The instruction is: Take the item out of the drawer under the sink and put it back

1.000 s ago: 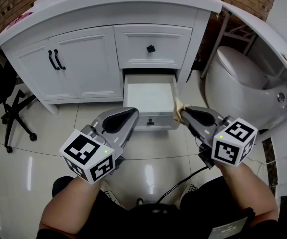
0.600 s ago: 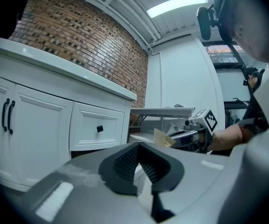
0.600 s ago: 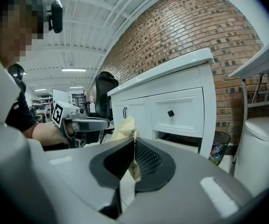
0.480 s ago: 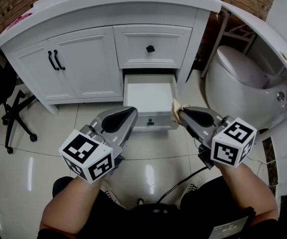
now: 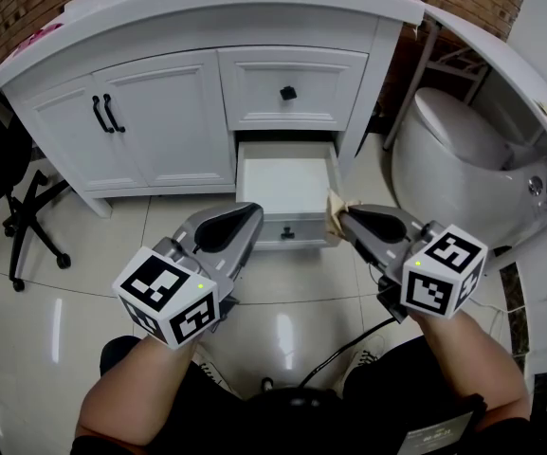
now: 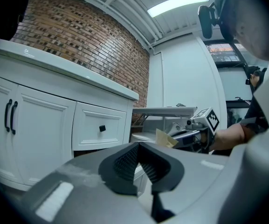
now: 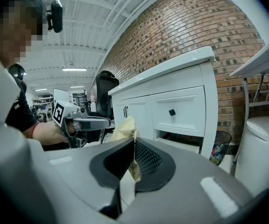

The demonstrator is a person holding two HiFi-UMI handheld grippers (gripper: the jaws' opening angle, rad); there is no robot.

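The lower drawer (image 5: 285, 186) of the white vanity stands pulled open and looks bare inside. My right gripper (image 5: 341, 215) hovers at the drawer's front right corner, shut on a small tan paper packet (image 5: 334, 210); the packet (image 7: 127, 130) sticks up from the closed jaws in the right gripper view. My left gripper (image 5: 246, 218) hangs over the drawer's front left corner, shut with nothing in it. In the left gripper view the packet (image 6: 164, 138) and the right gripper (image 6: 190, 136) show to the right.
The vanity (image 5: 159, 112) has double doors at left and a closed upper drawer (image 5: 290, 90). A white toilet (image 5: 463, 150) stands right of it. A black office chair (image 5: 8, 197) is at the far left. Glossy tile floor (image 5: 282, 301) lies below.
The right gripper with the packet has edged slightly left toward the drawer. The left gripper has hardly moved.
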